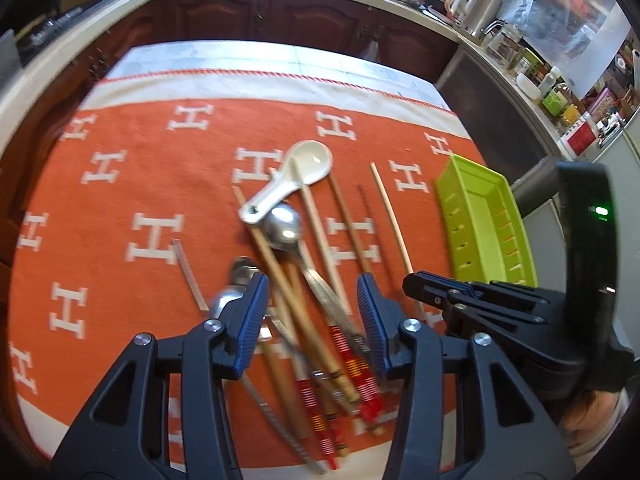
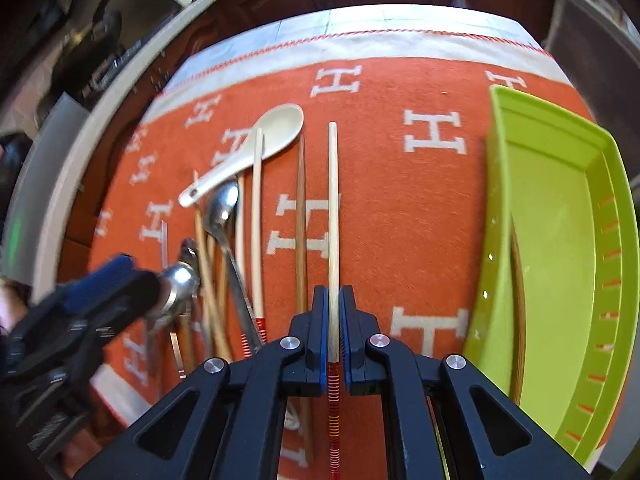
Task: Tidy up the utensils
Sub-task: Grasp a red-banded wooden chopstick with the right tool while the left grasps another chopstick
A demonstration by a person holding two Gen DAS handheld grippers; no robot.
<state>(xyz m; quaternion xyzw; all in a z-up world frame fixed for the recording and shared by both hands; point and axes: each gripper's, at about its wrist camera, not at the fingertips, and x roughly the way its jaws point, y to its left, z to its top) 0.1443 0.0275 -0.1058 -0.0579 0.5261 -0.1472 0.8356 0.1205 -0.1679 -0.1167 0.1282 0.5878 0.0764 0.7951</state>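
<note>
A pile of utensils lies on an orange cloth with white H letters (image 1: 132, 184): several wooden chopsticks (image 1: 296, 312), a white ceramic spoon (image 1: 292, 176) and a metal spoon (image 1: 284, 228). My left gripper (image 1: 312, 296) is open above the pile, jaws either side of the chopsticks. My right gripper (image 2: 333, 320) is shut on a pale chopstick (image 2: 333, 200) with a red-striped end, which points away along the cloth. The right gripper also shows in the left wrist view (image 1: 424, 286). A green tray (image 2: 560, 216) lies at the right with one chopstick (image 2: 519, 300) in it.
The cloth covers a table whose far edge (image 1: 280, 50) faces dark wooden cabinets. A kitchen counter with a kettle (image 1: 476, 0), jars and bottles runs along the back right. A metal knife (image 1: 188, 272) lies left of the pile.
</note>
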